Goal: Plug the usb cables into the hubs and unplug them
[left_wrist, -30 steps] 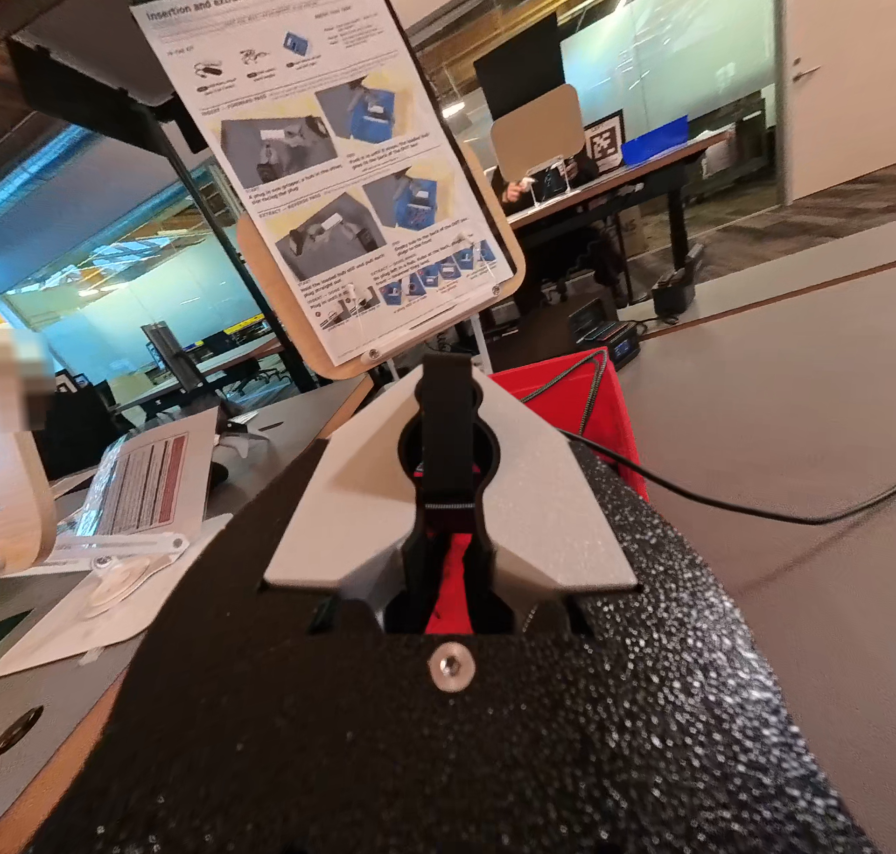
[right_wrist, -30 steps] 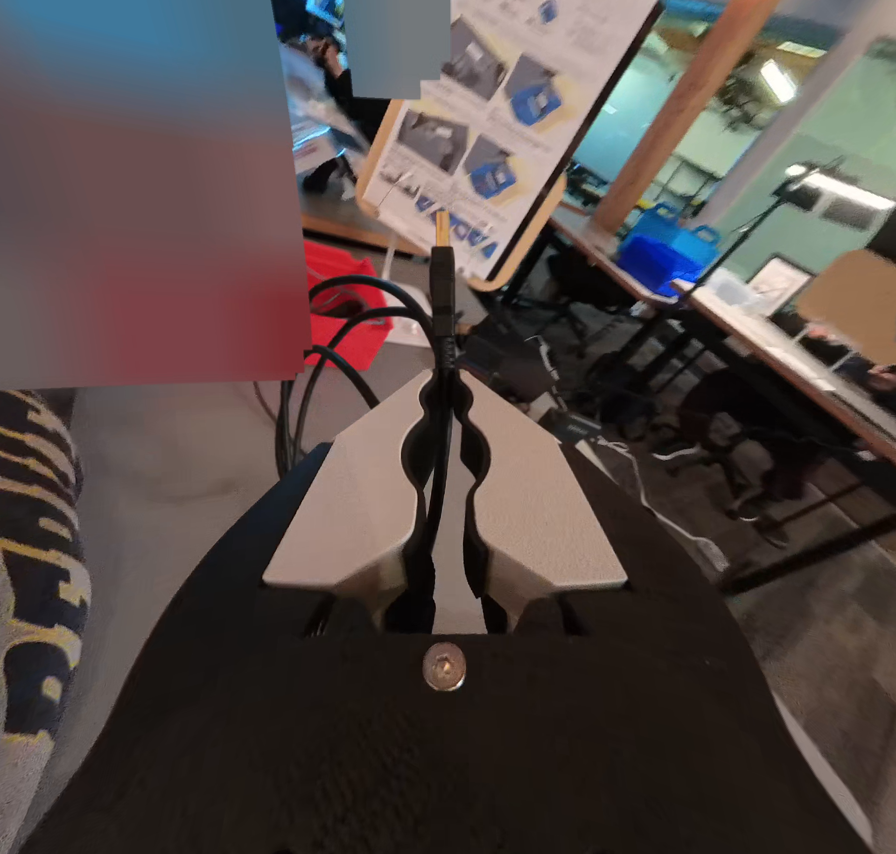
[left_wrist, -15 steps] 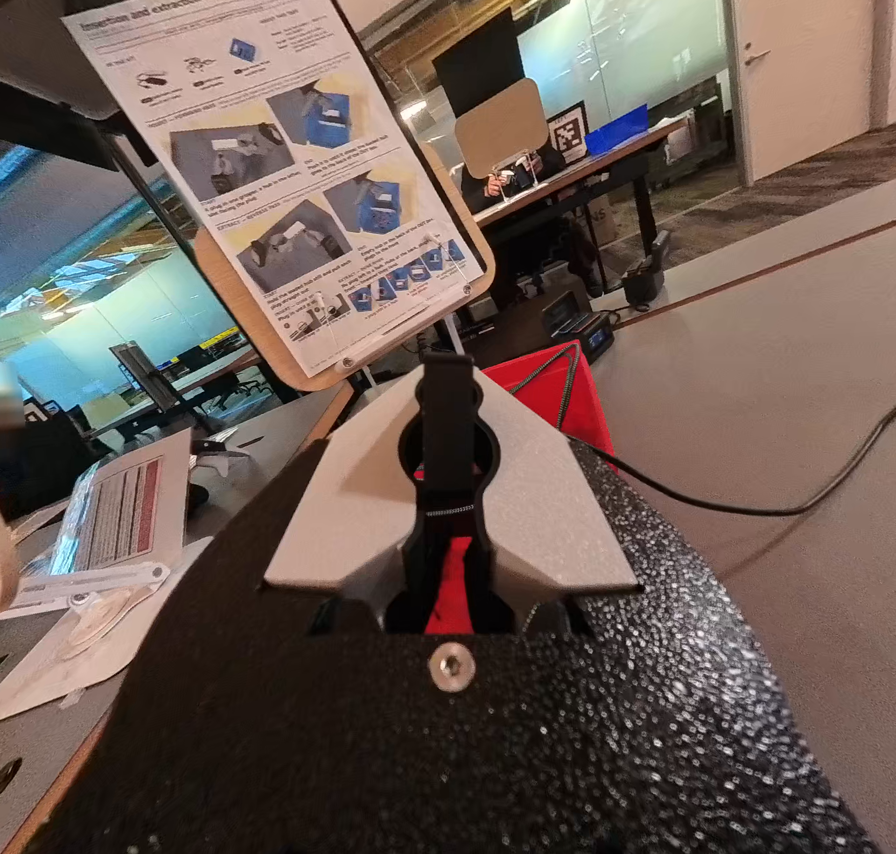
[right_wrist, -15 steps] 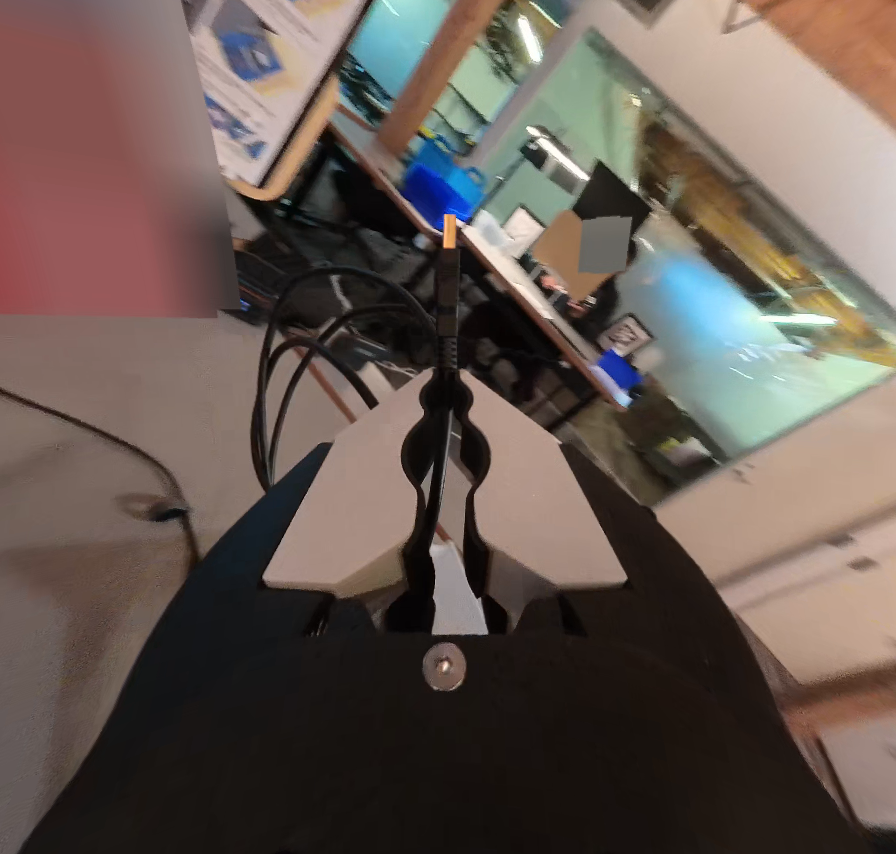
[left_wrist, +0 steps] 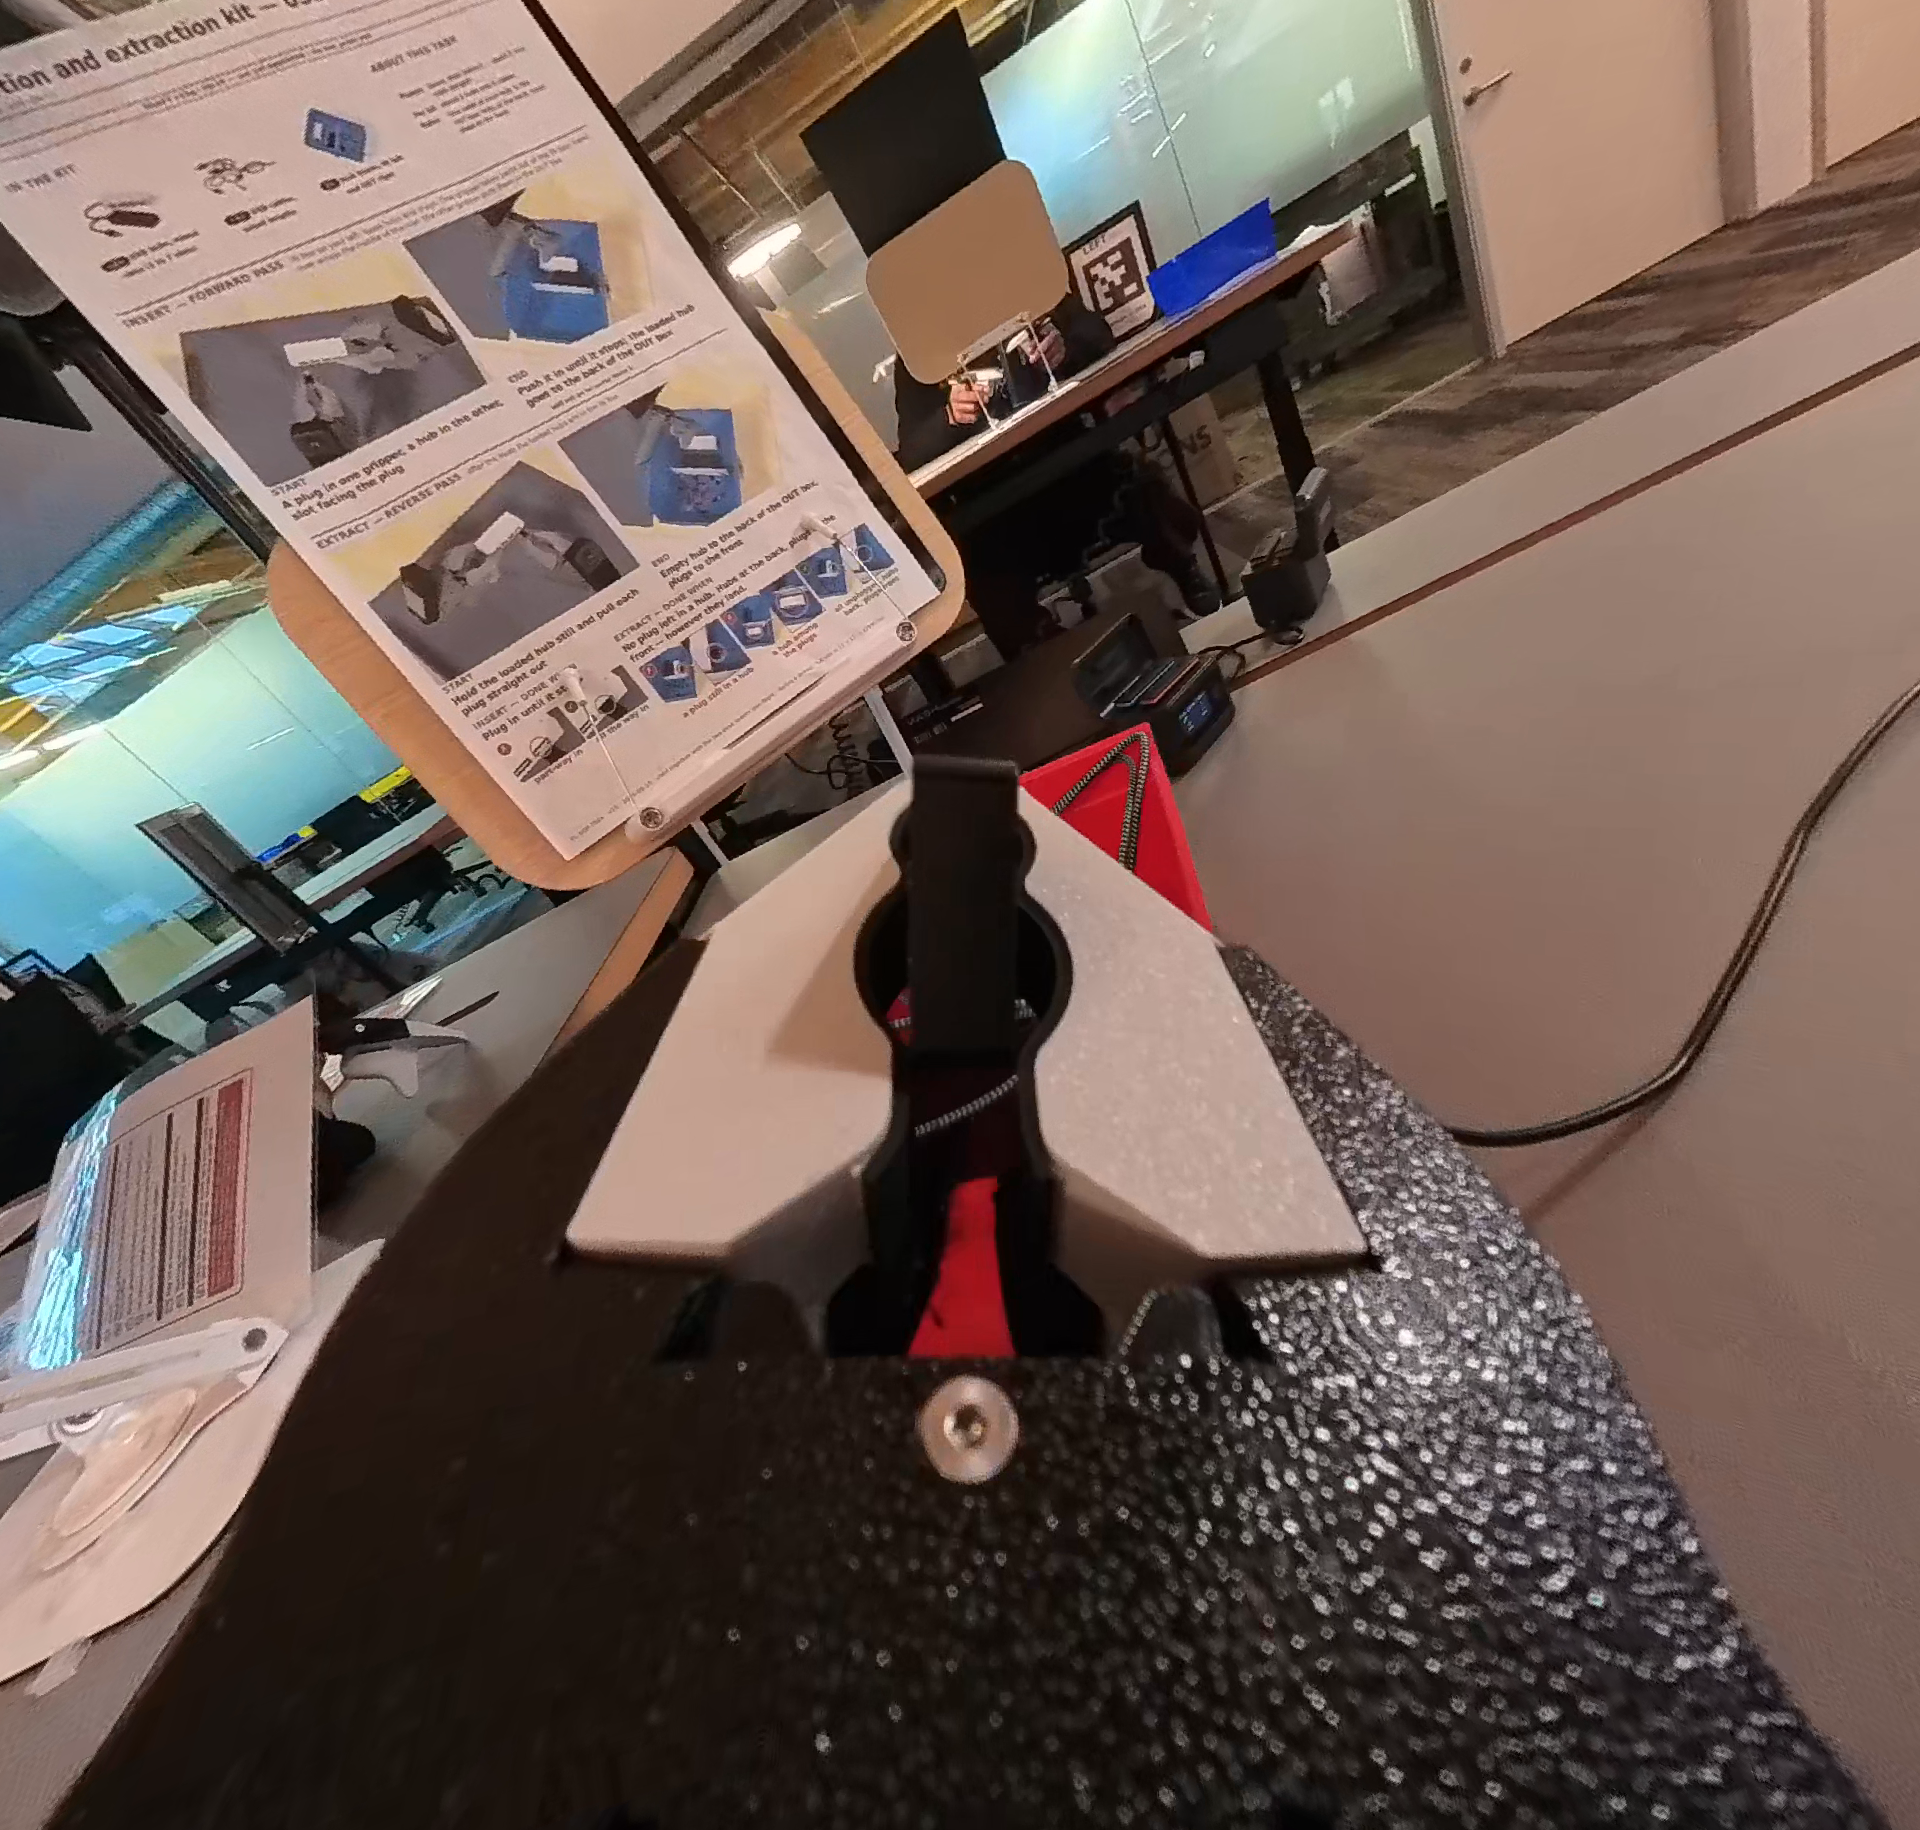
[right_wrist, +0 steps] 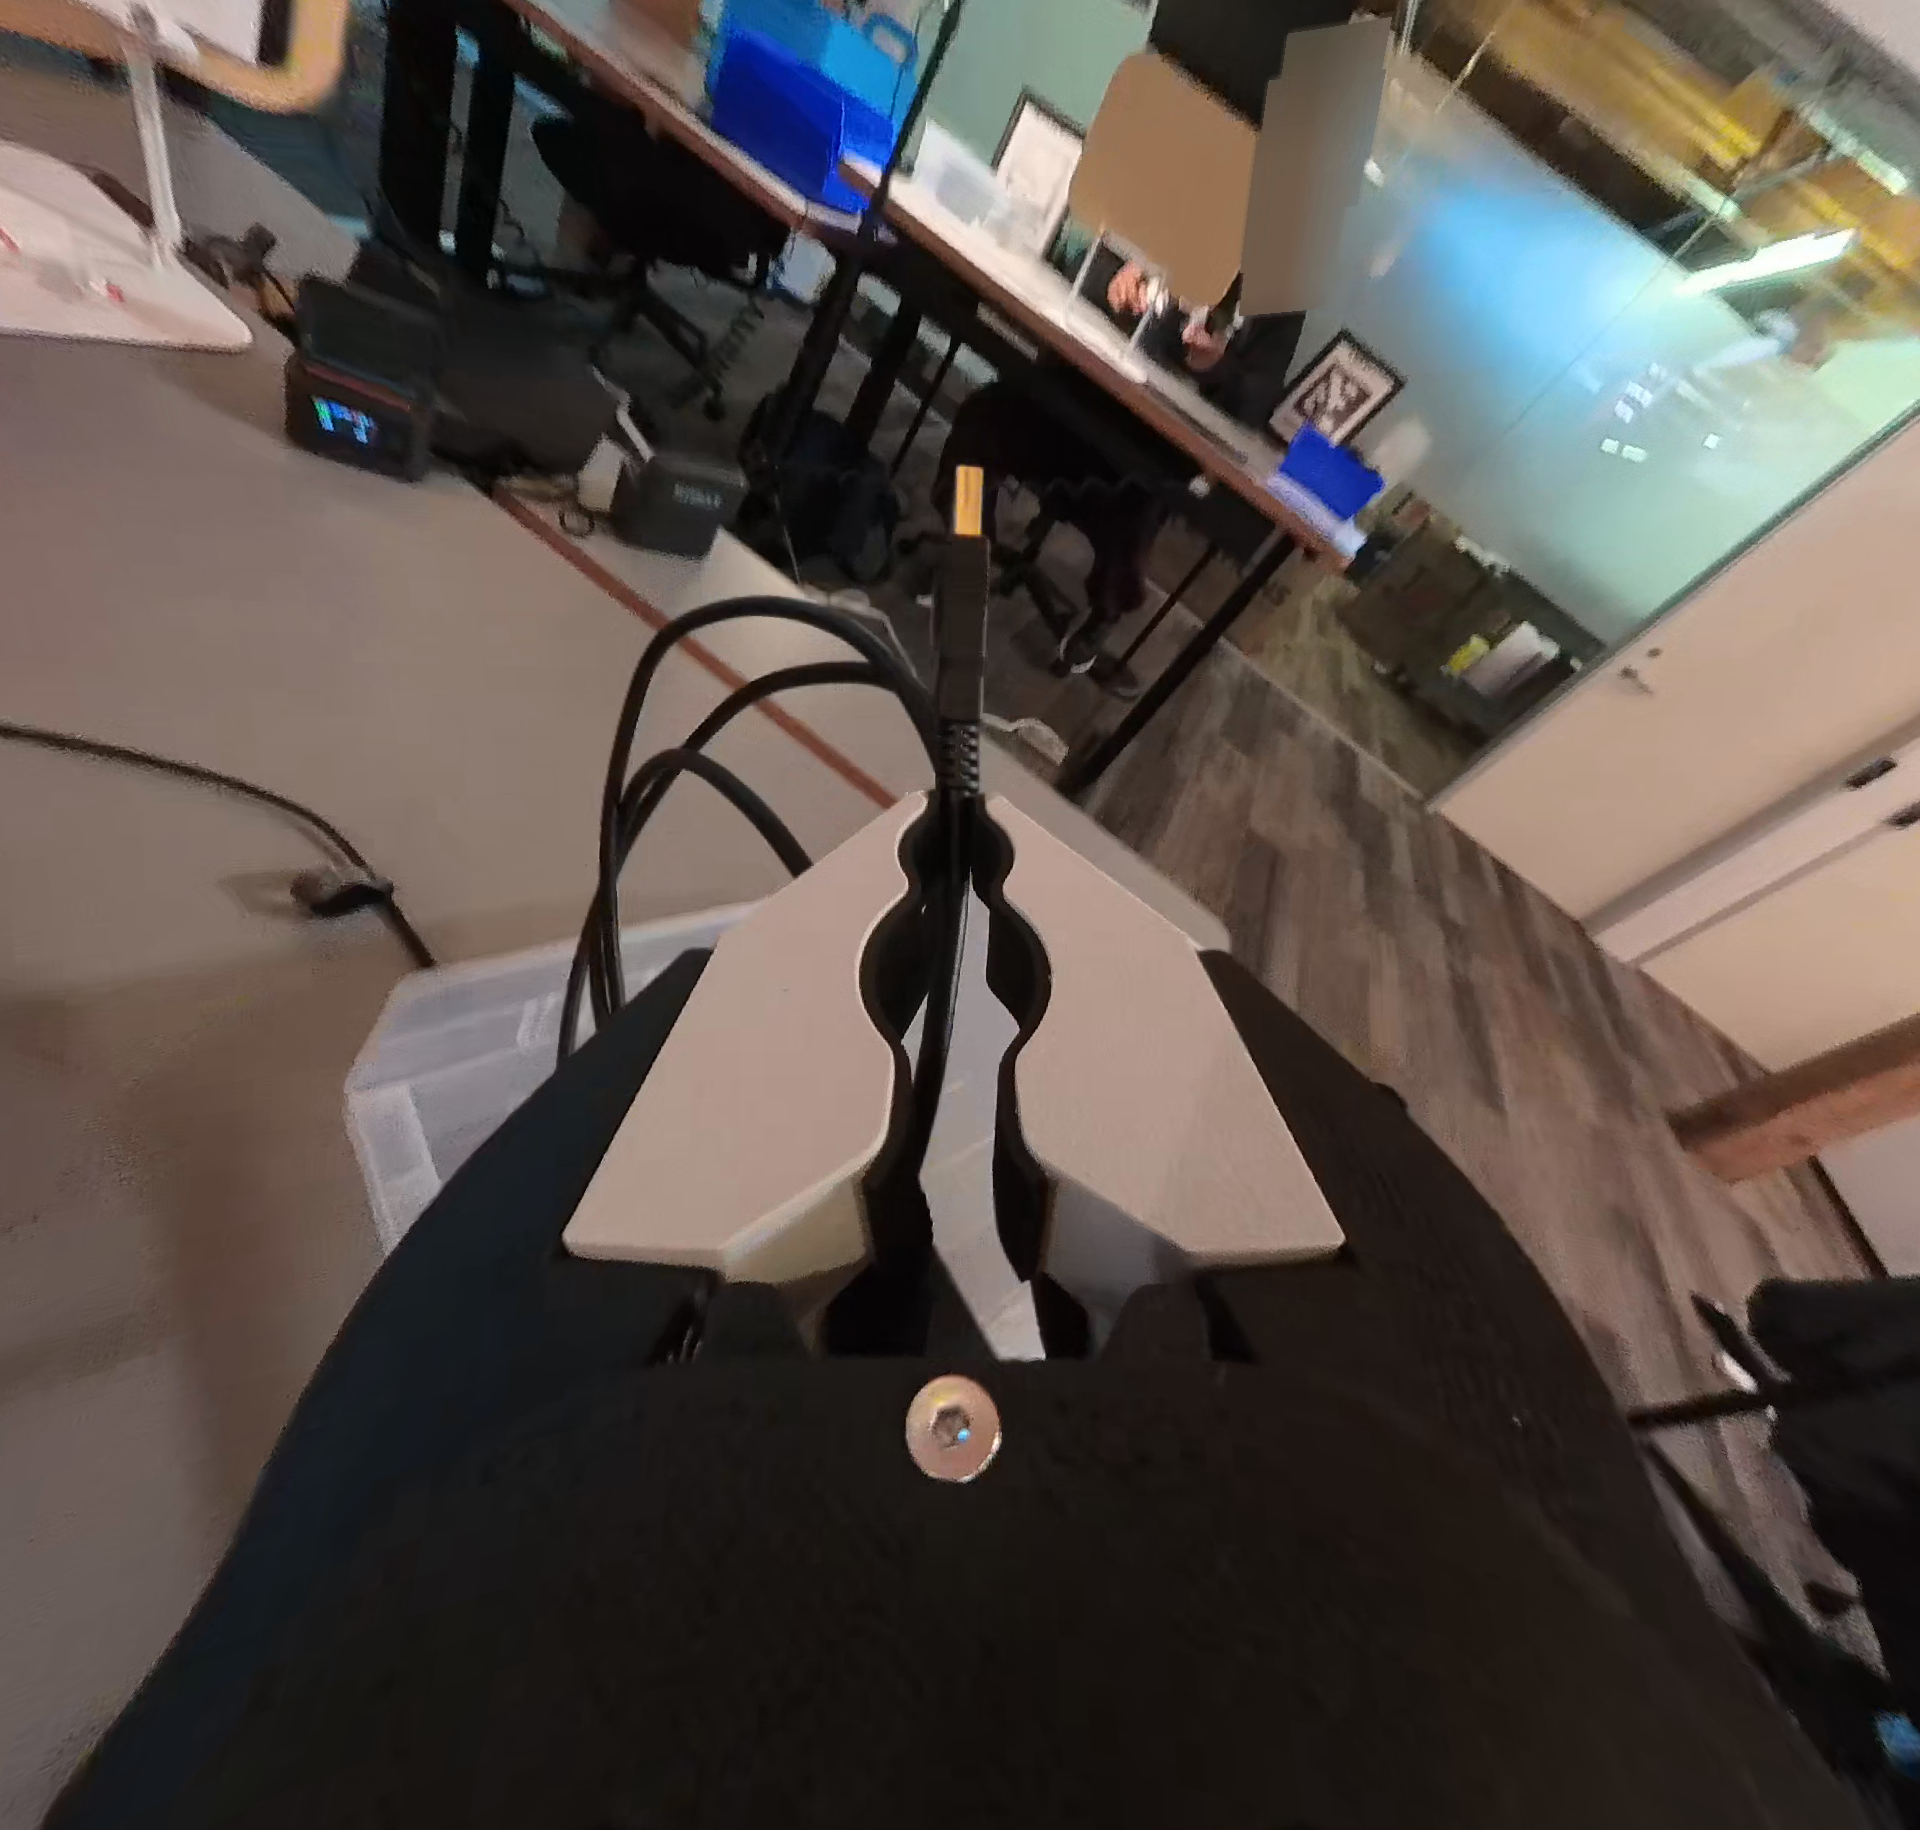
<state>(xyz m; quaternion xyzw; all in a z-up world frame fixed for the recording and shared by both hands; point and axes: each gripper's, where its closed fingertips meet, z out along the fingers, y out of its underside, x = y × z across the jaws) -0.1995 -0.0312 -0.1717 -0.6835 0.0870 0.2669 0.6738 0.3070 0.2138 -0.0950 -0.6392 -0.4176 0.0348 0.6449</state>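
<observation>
My left gripper (left_wrist: 961,850) is shut on a black USB hub (left_wrist: 958,907), which stands up between the grey fingers (left_wrist: 790,1063); its braided cord (left_wrist: 961,1110) runs down inside the jaws. A red bin (left_wrist: 1127,824) sits on the table just beyond the hub. My right gripper (right_wrist: 958,814) is shut on a black USB cable (right_wrist: 961,731) just below the strain relief. The plug (right_wrist: 963,591) with its gold tip points away, up in the air. The cable's loops (right_wrist: 665,741) hang to the left of the fingers.
An instruction sheet on a wooden stand (left_wrist: 468,409) rises beyond the left gripper. A black cable (left_wrist: 1714,991) trails over the grey table (left_wrist: 1558,741). A clear plastic box (right_wrist: 468,1063) lies under the right gripper. A small device with a lit screen (right_wrist: 358,419) stands at the table's far edge. Some 55 cm of space lies between my two pairs of fingers.
The right gripper has swung right with the cable, away from the red bin and instruction stand, and now faces the room. The left gripper has turned slightly and still holds the hub.
</observation>
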